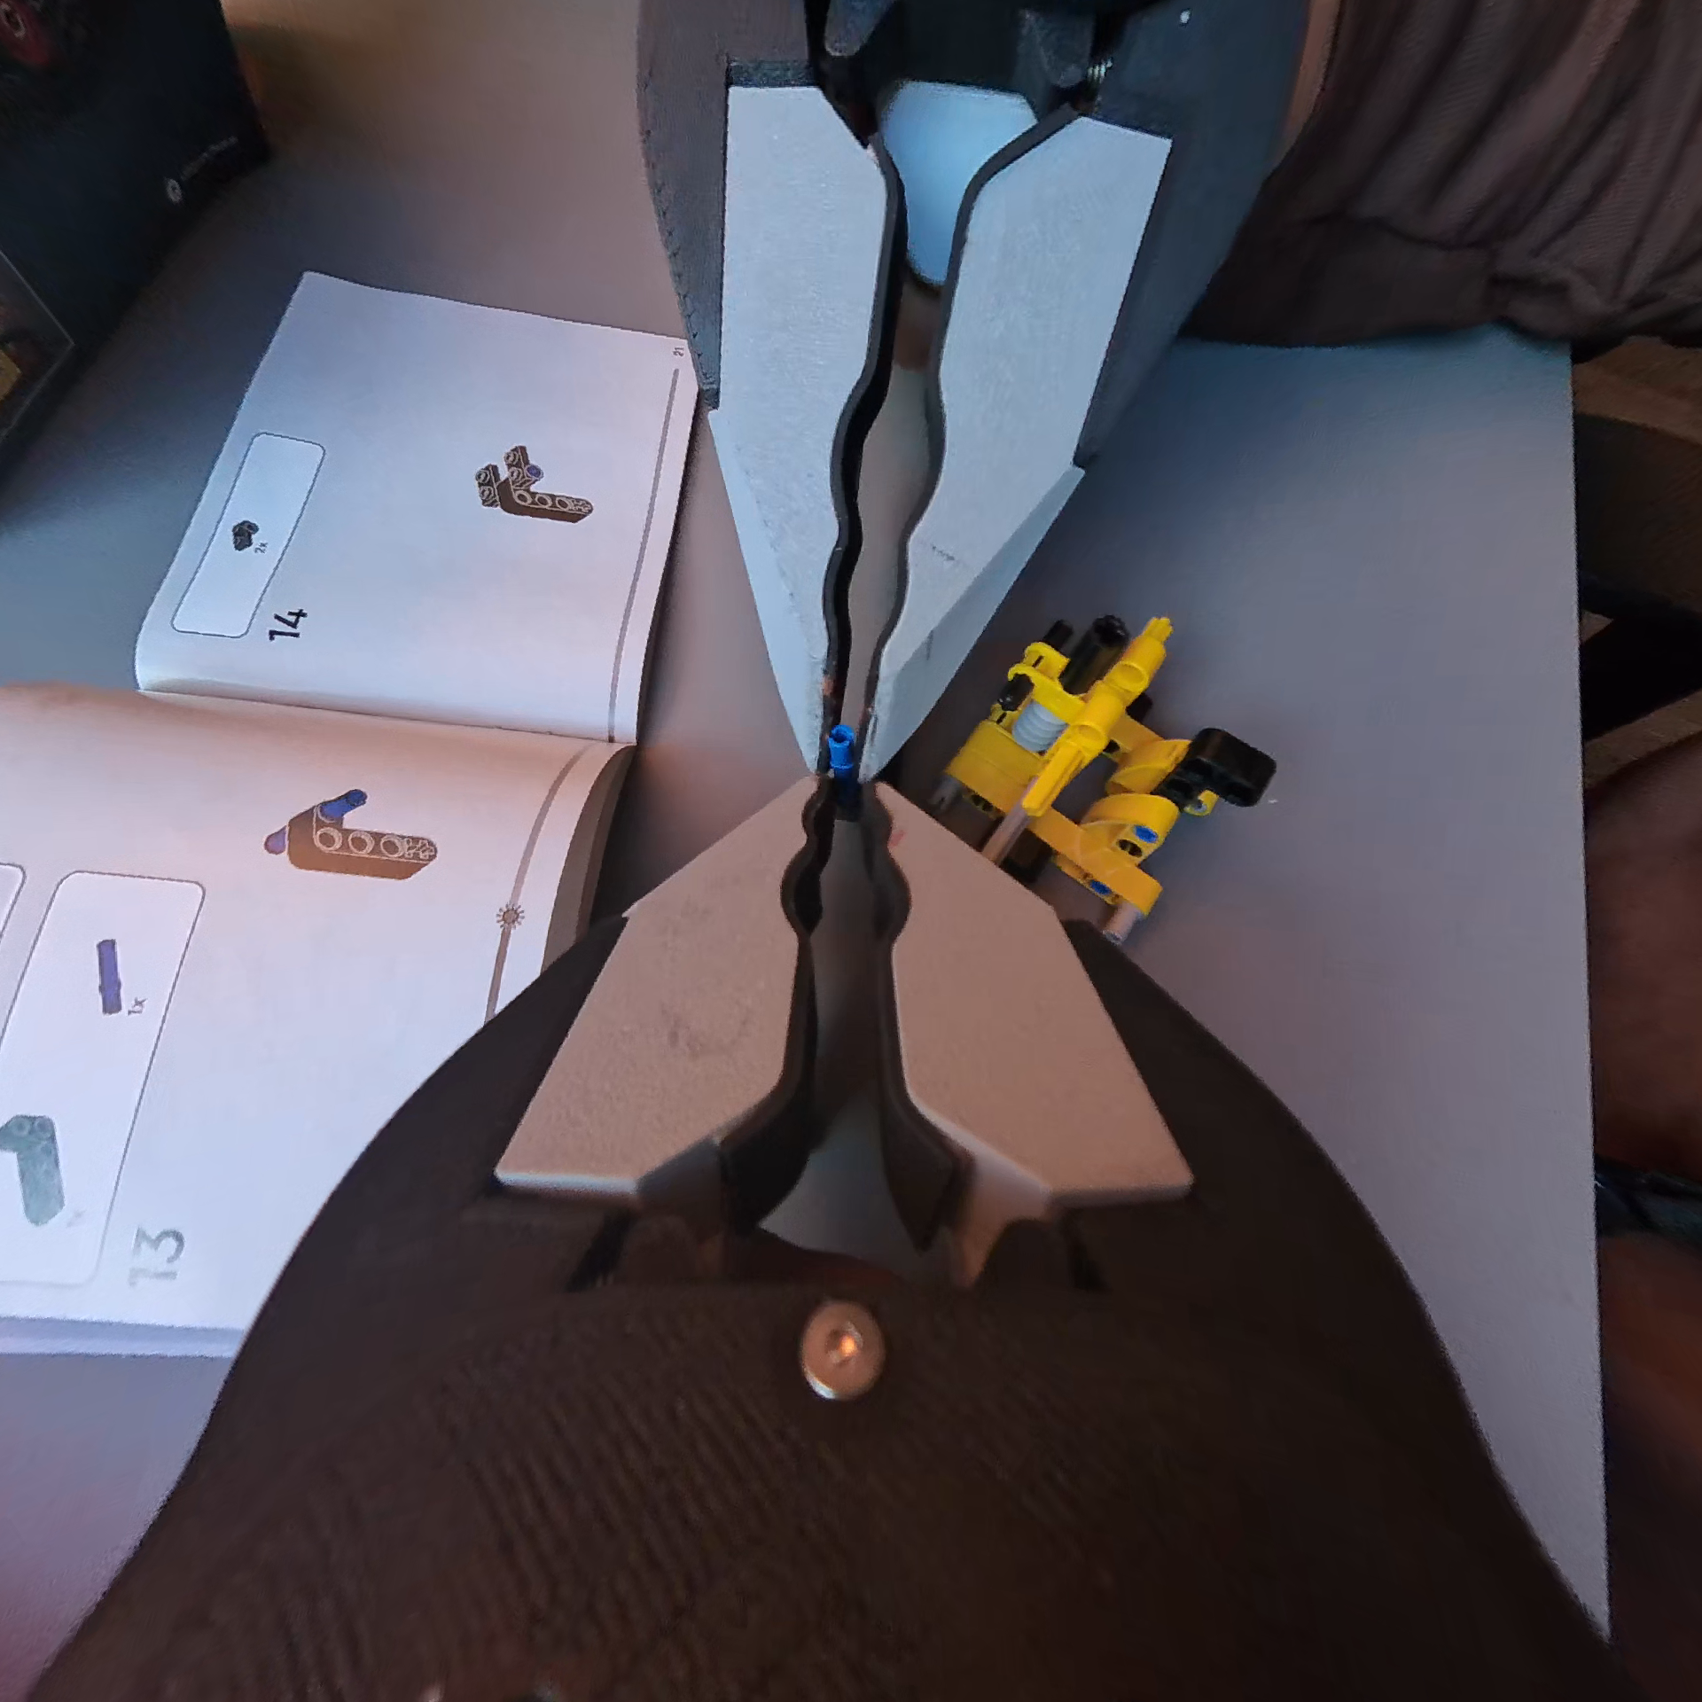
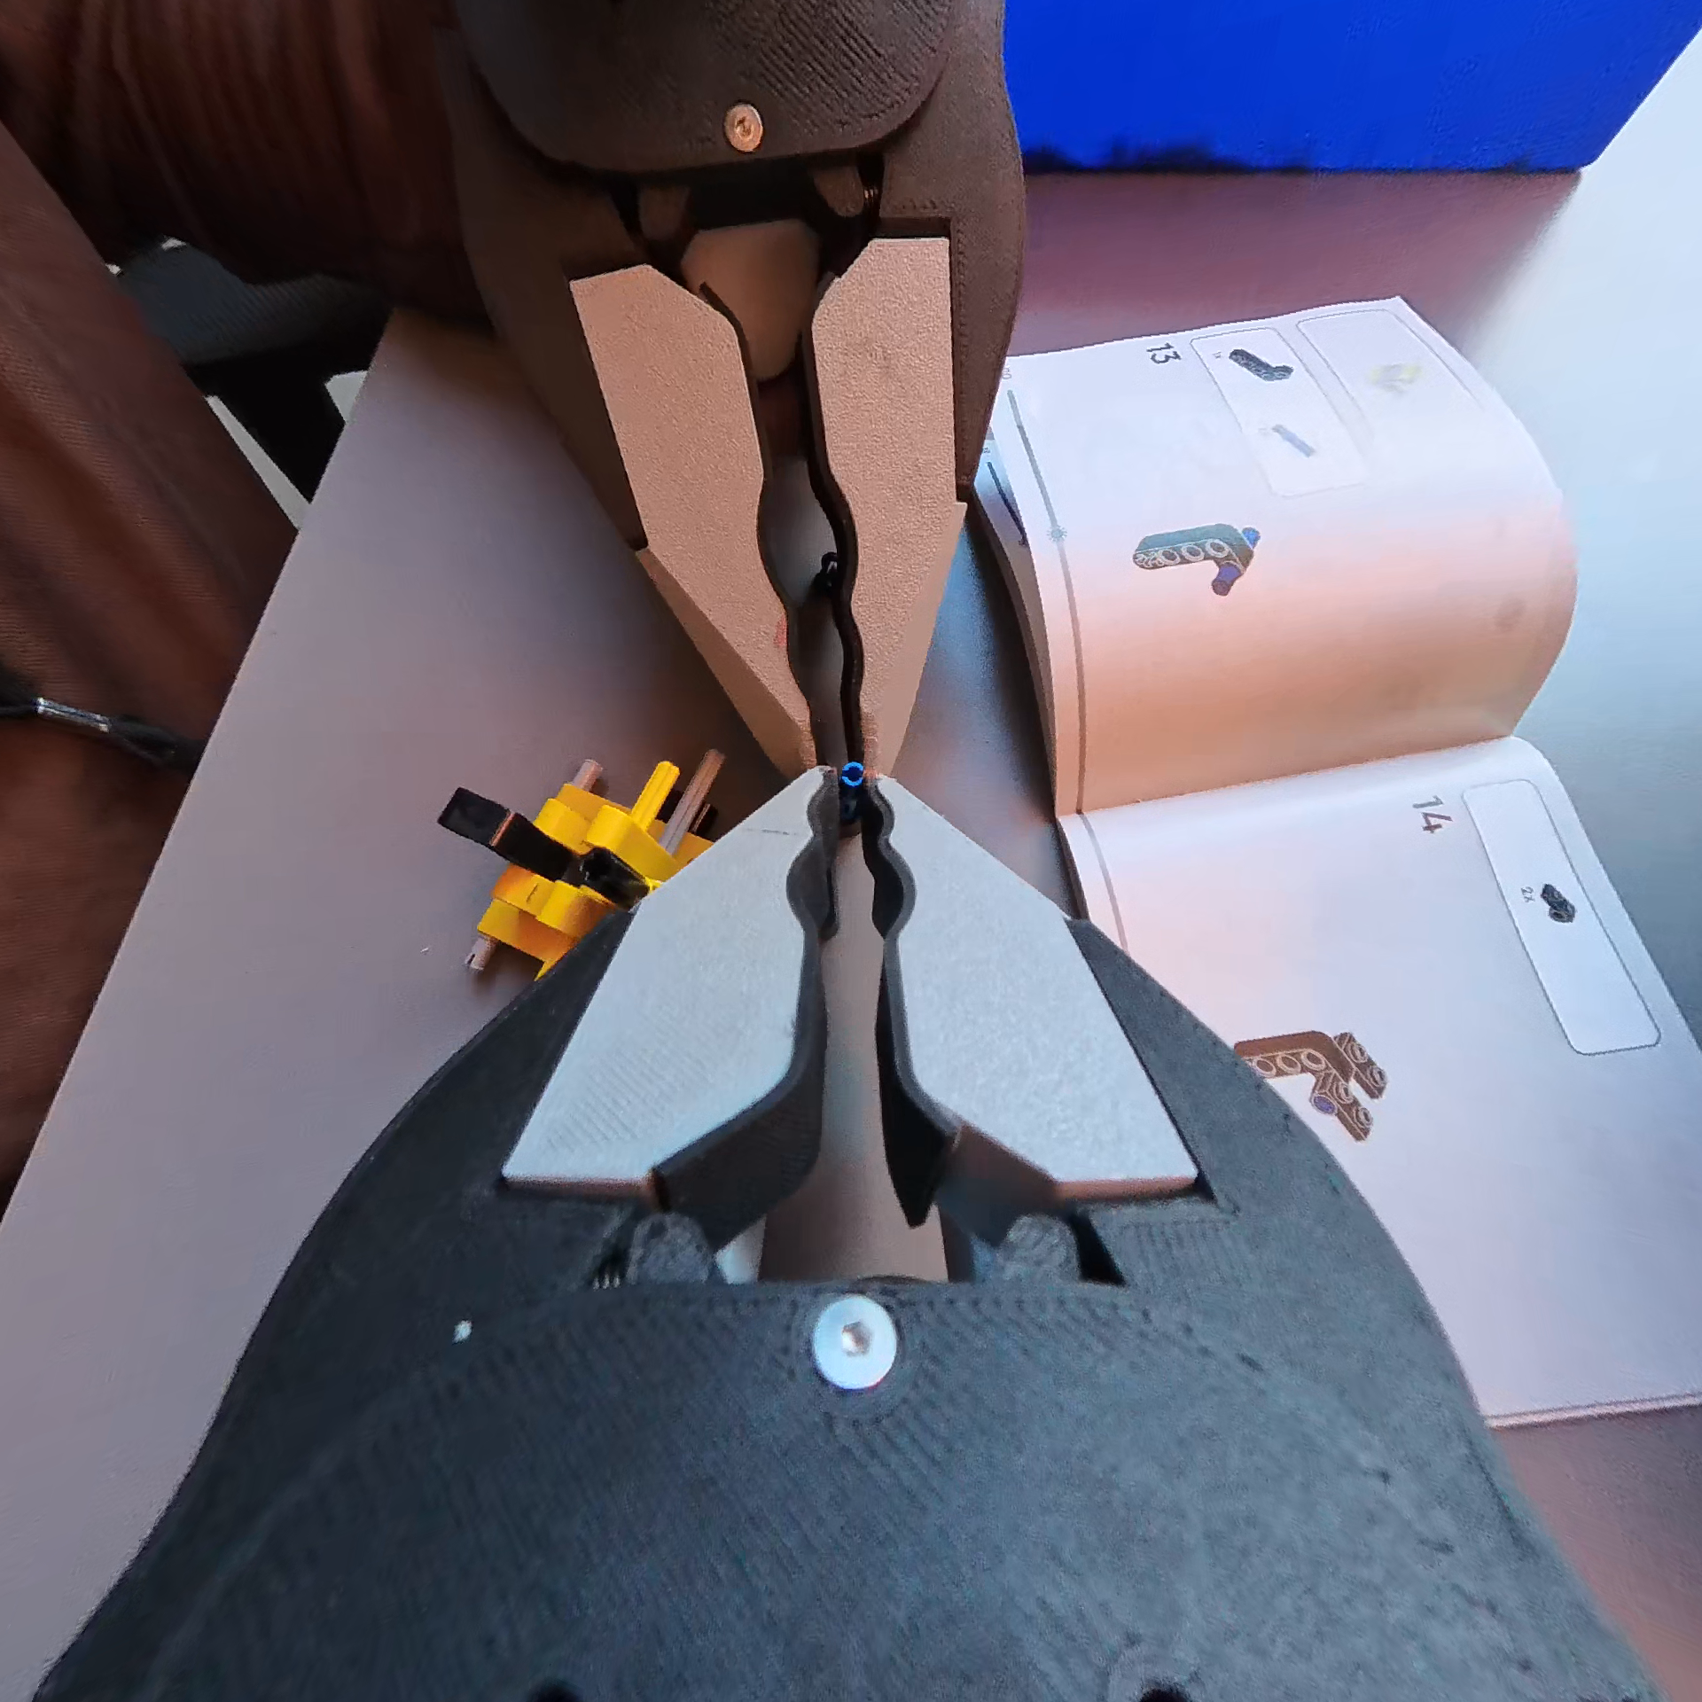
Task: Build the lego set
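My two grippers meet tip to tip above the grey table. My right gripper [image 2: 852, 794] is shut on a small blue pin [image 2: 854, 775], which also shows in the left wrist view [image 1: 840, 744] between the far gripper's tips [image 1: 843, 763]. My left gripper [image 1: 843, 794] is shut on a small black piece [image 1: 845, 809]. Most of that piece is hidden by the fingers, and a bit of black shows in the gap higher up [image 2: 827, 573]. The pin's end touches the black piece. A part-built yellow and black assembly [image 1: 1096, 783] lies on the table beside the tips.
An open instruction booklet [image 1: 368, 645] lies flat on the other side of the tips from the assembly [image 2: 589, 875]. A dark box [image 1: 101, 184] and a blue box [image 2: 1335, 74] stand at the back. The table edge [image 1: 1579, 829] runs near the assembly, with a person's brown clothing beyond. My left and right fingertips are right by each other.
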Demonstrator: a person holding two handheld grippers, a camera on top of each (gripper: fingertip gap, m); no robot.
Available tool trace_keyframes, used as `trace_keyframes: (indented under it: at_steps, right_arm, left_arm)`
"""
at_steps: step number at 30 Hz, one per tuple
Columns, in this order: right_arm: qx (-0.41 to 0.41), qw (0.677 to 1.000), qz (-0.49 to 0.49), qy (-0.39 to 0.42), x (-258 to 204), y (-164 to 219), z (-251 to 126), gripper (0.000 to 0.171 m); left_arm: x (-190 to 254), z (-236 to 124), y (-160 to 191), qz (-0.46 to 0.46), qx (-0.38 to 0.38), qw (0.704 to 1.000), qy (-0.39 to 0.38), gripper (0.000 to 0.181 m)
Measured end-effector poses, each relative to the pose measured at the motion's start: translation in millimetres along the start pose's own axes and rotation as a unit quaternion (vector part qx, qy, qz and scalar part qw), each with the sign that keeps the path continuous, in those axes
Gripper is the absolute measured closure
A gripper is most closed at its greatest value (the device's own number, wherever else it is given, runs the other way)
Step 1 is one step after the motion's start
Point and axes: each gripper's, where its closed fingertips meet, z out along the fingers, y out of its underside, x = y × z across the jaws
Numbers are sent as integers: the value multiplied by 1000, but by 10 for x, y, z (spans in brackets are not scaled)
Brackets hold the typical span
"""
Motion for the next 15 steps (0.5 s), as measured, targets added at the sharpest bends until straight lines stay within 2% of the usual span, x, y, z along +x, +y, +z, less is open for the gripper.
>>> trace_keyframes:
  at_steps: [9, 15]
  right_arm:
    - [-38, 998, -35, 24, -20, 17, -8, 169]
    - [-85, 988, -99, 77, -16, 39, -14, 169]
  left_arm:
    - [19, 4, 8, 18, -2, 1000, -13, 180]
    - [19, 2, 16, 21, -5, 1000, -10, 180]
